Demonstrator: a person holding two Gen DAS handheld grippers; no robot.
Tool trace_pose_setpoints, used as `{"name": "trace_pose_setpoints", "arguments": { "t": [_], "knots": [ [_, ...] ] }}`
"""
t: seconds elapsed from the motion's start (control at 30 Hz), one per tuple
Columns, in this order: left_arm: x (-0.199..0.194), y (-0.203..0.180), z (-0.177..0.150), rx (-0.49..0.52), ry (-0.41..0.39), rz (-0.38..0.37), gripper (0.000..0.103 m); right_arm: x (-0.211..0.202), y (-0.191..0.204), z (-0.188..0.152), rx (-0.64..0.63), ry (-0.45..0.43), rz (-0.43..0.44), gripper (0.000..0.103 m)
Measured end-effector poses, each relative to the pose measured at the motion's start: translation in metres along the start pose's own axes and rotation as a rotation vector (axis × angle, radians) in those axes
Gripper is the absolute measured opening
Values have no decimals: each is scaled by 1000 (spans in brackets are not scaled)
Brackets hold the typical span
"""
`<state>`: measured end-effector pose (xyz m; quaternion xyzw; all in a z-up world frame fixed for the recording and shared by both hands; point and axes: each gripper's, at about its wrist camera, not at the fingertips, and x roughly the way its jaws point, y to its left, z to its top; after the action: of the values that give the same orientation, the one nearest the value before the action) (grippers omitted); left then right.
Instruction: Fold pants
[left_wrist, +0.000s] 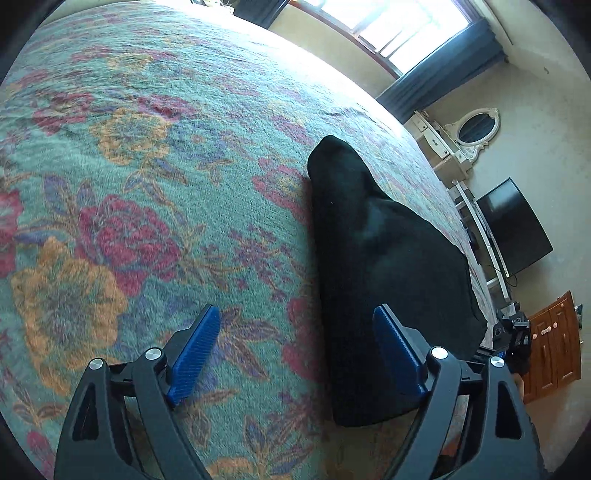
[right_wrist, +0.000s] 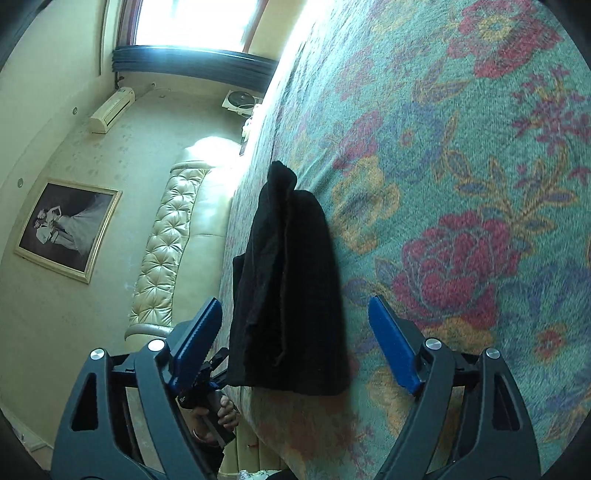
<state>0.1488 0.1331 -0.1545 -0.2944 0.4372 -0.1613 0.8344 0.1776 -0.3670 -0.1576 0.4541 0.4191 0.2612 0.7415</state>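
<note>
In the left wrist view the left gripper (left_wrist: 295, 350) stands spread and empty above the floral blanket (left_wrist: 147, 184), with the black pants (left_wrist: 388, 266) lying folded in a narrow bundle to its right. In the right wrist view the right gripper (right_wrist: 295, 343) is spread too, empty, the pants (right_wrist: 291, 295) just beyond it near the blanket's (right_wrist: 461, 184) left edge.

Black hand-held gripper (left_wrist: 297, 347) frames, ribbed blue pads (left_wrist: 194, 352), silver round screws (left_wrist: 153, 353).
</note>
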Motion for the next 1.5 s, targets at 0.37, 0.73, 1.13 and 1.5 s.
{"name": "trace_pose_setpoints", "arguments": {
  "t": [0.37,0.73,1.13,1.5],
  "knots": [
    [15,-33,-30,-72,41,-79,87,38,25,-38,-30,49,-71,89],
    [13,-37,-34,-103,5,-53,56,32,4,-43,31,31,-61,34],
    [6,-35,-33,-99,-9,-56,41,16,7,-38,10,17,-19,29],
    [15,-31,-31,-66,0,-47,42,15,-22,-33,30,29,6,29]
  ]
}}
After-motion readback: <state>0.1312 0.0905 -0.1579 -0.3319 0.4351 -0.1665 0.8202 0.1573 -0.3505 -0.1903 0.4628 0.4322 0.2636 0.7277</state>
